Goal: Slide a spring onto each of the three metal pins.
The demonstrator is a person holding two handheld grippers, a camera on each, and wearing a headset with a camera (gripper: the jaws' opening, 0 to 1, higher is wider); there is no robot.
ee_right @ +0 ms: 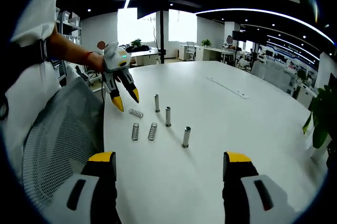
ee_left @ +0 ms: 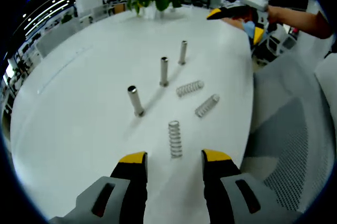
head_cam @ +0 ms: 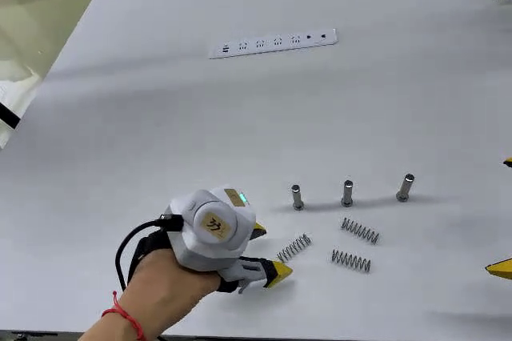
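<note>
- While no spring is yet sitting on a pin, the left claw (ee_left: 174, 156) is being held released and empty, low over the white desk (head_cam: 160, 133), with the nearest spring (ee_left: 175, 139) lying just ahead of the gap between its jaws.
- The right claw (ee_right: 169, 158) is likewise being held wide open and empty, well apart from the parts.
- Three metal pins (head_cam: 347, 192) are being shown standing upright in a row, long axes vertical, with the two other springs (head_cam: 360, 231) lying flat near them.
- The nearest spring is being shown flat on its side, its long axis running roughly along the left claw's line of sight, far end toward the pins.
- The spring is being judged light, springy and prone to roll or flick away. A gentle hold across the coils near mid-length is being advised, leaving one open end free to be tipped upright over a pin.
</note>
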